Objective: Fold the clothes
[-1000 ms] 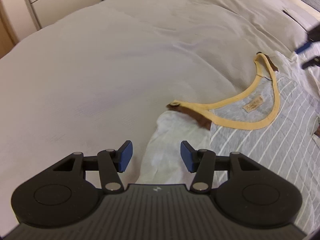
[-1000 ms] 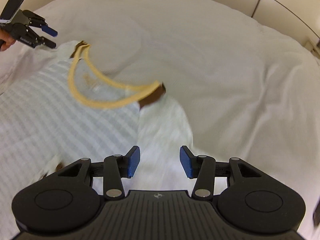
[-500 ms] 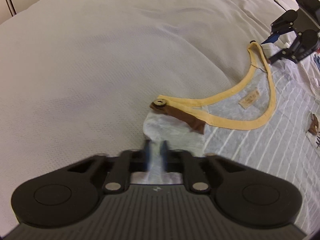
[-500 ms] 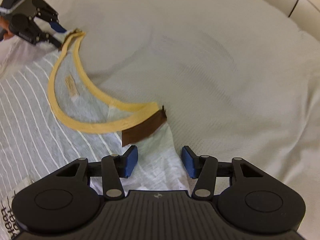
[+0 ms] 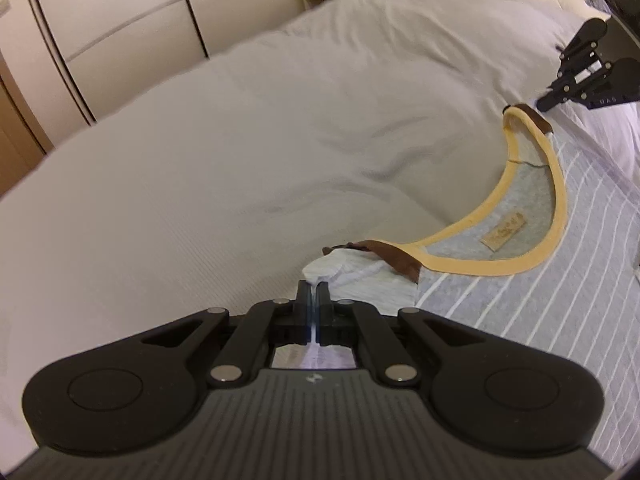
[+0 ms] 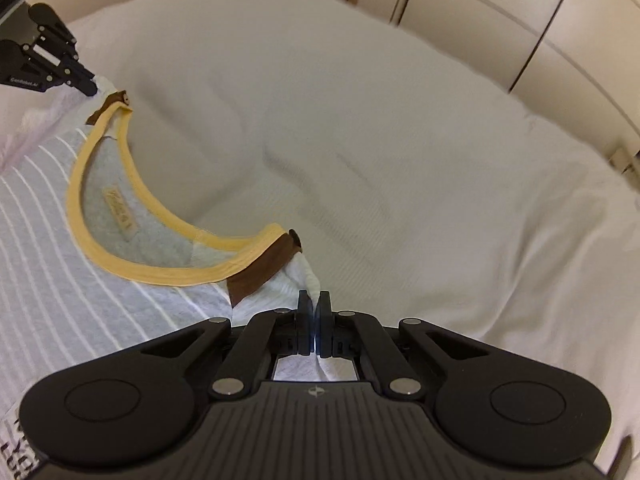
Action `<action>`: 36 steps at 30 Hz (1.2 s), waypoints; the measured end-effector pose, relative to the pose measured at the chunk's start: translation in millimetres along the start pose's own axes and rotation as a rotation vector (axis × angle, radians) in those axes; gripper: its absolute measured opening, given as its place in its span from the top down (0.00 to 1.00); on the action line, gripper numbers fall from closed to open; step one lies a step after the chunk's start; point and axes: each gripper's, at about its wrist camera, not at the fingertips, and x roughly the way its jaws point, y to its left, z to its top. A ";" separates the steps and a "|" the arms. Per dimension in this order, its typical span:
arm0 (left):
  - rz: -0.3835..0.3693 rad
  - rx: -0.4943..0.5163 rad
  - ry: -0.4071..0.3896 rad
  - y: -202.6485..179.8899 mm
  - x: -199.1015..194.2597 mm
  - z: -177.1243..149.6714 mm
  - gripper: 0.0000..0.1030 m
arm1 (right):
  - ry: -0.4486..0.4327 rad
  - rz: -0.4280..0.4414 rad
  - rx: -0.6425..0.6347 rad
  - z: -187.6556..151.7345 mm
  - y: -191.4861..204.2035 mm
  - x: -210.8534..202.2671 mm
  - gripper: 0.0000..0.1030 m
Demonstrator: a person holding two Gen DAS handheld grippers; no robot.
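— Where was the shirt?

— The grey striped shirt (image 5: pixel 520 288) lay on the bed (image 5: pixel 200 184), spread over the white cover. From my left wrist camera it filled the side from about two o'clock down to four o'clock. Its yellow neckband (image 5: pixel 556 200) curved open toward eleven o'clock, with a small tan label (image 5: pixel 503 232) just inside it.

— And your left gripper?

— My left gripper (image 5: pixel 313 290) was fully closed, with a pinch of the shirt's white shoulder fabric (image 5: pixel 352 276) squeezed between the jaws. A brown strip (image 5: pixel 396 256) at the end of the neckband sat just past the fingertips, toward one o'clock.

— The right one?

— My right gripper (image 6: pixel 314 300) was clamped tight as well, on the other white shoulder (image 6: pixel 296 276). In that view the neckband (image 6: pixel 160 268) swept away toward ten o'clock, and the brown strip (image 6: pixel 260 272) lay just beside the fingertips at eleven o'clock.

— Could each camera see the other gripper?

— Yes. From the left camera the right gripper (image 5: pixel 550 102) showed at two o'clock, at the far end of the neckband. From the right camera the left gripper (image 6: pixel 90 88) showed at ten o'clock, touching the far shoulder.

— Anything behind the bed?

— Pale cupboard doors (image 5: pixel 120 12) stood at eleven o'clock in the left view.
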 end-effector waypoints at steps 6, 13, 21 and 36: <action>0.065 -0.019 0.009 14.0 30.1 10.7 1.00 | -0.053 -0.070 -0.020 24.7 -11.2 2.4 1.00; 0.108 -0.083 0.142 -0.2 111.3 -5.9 0.92 | -0.024 -0.115 0.021 32.4 -14.0 56.3 0.82; 0.168 -0.162 0.108 22.6 62.0 -45.0 0.72 | -0.044 -0.125 0.168 -13.8 -43.7 25.4 0.66; 0.242 -0.184 0.302 15.1 28.2 -115.4 0.68 | 0.111 -0.084 0.284 -113.4 -85.9 18.3 0.50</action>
